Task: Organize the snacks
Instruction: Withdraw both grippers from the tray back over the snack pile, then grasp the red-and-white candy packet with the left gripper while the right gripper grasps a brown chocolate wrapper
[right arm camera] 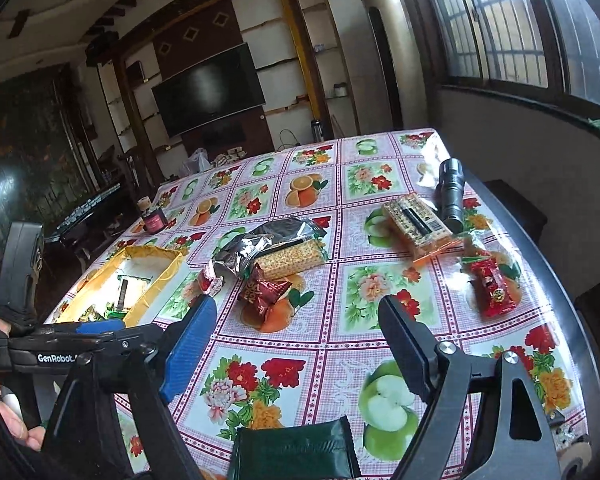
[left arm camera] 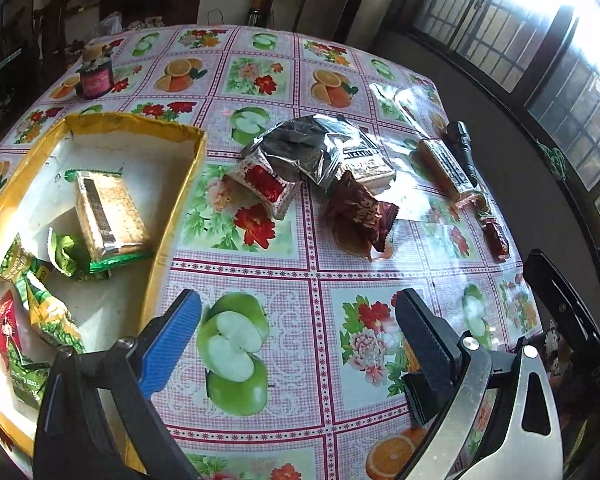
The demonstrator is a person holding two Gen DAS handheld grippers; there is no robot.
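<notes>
Yellow box [left arm camera: 180,200]: sitting at the left of the counter [left arm camera: 300,272], already holding a cracker pack [left arm camera: 108,216] and green pea packets [left arm camera: 48,312]; a careless drop risks landing on its raised rim.

Left gripper [left arm camera: 298,340]: hovering with fingers wide apart, gripping nothing.

Central heap: silver foil bag [left arm camera: 304,148] lying over a red-and-white packet [left arm camera: 266,186] and a maroon sachet [left arm camera: 360,216]; slippery, overlapping wrappers are inviting a double pick or a slide.

Right gripper [right arm camera: 296,336]: fingers apart, nothing visibly clamped.

Far right: black flashlight [right arm camera: 451,194] lying beside the long orange pack [right arm camera: 416,222], so it risks being nudged off the counter.
</notes>
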